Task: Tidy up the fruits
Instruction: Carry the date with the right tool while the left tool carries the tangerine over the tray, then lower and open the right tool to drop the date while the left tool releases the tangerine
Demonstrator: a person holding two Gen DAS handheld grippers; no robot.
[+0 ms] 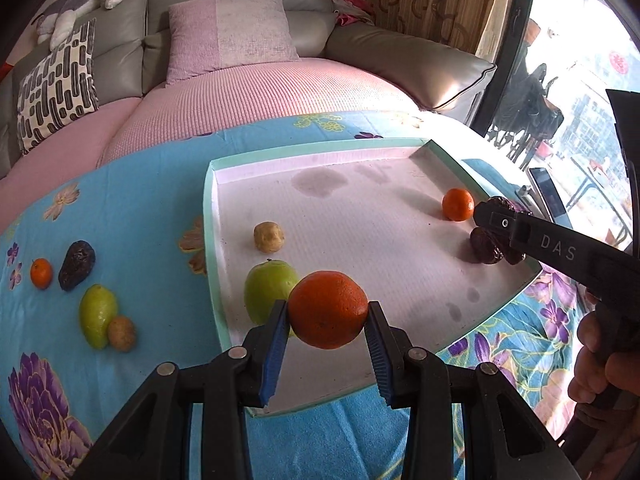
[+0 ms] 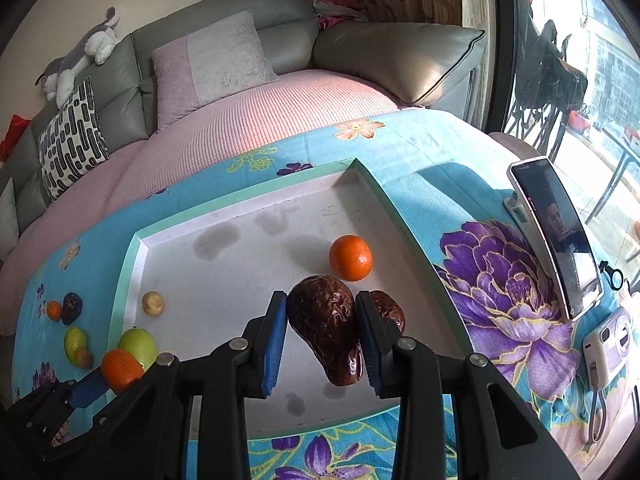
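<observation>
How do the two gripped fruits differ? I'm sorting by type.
The orange in the left gripper is round and bright, with a finely pitted skin; the brown fruit in the right gripper is pear-shaped, dark and glossy, with a wrinkled skin. Both are held above the tray.
</observation>
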